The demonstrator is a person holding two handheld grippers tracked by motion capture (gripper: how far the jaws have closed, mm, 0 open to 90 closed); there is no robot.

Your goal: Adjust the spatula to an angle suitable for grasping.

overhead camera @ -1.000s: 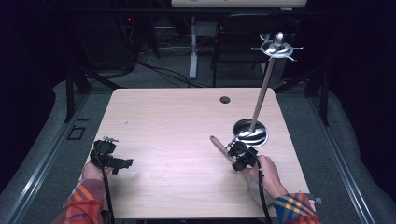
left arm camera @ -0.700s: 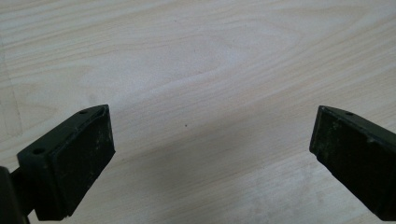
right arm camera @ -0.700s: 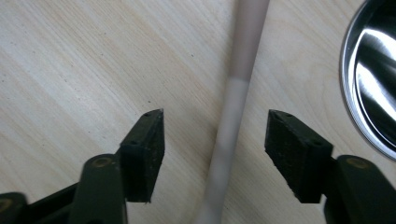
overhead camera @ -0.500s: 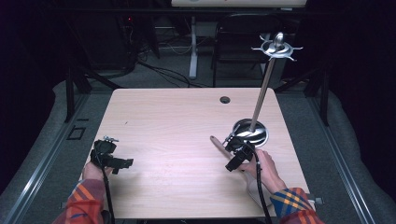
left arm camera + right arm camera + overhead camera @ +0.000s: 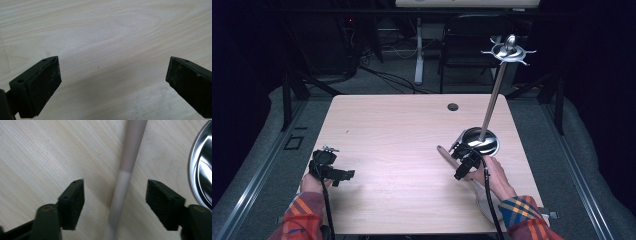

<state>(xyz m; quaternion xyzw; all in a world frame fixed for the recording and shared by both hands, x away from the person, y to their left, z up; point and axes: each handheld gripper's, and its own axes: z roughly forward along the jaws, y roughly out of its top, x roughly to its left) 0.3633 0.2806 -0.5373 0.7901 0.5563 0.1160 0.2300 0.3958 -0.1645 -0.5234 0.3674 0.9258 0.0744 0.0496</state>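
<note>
A long pale utensil (image 5: 447, 154) lies slantwise on the wooden table (image 5: 402, 130), its handle taupe at the far end and lighter nearer me. My right gripper (image 5: 462, 156) hovers over that handle beside the stand's base. In the right gripper view the handle (image 5: 125, 177) runs between the jaws of the right gripper (image 5: 114, 182); they have just been closing, and both pads stand clear of it. A shiny metal stand (image 5: 479, 141) with a tall pole and hooked top (image 5: 508, 50) rises just behind. My left gripper (image 5: 344, 175) rests open over bare wood, as the left gripper (image 5: 113, 60) view confirms.
The stand's round steel base (image 5: 202, 170) sits close to the right jaw. A small dark grommet (image 5: 453, 106) marks the table's far edge. Chairs, cables and dark floor lie beyond the table.
The right hand has shifted slightly along the utensil's handle beside the stand's base. The left gripper has kept still.
</note>
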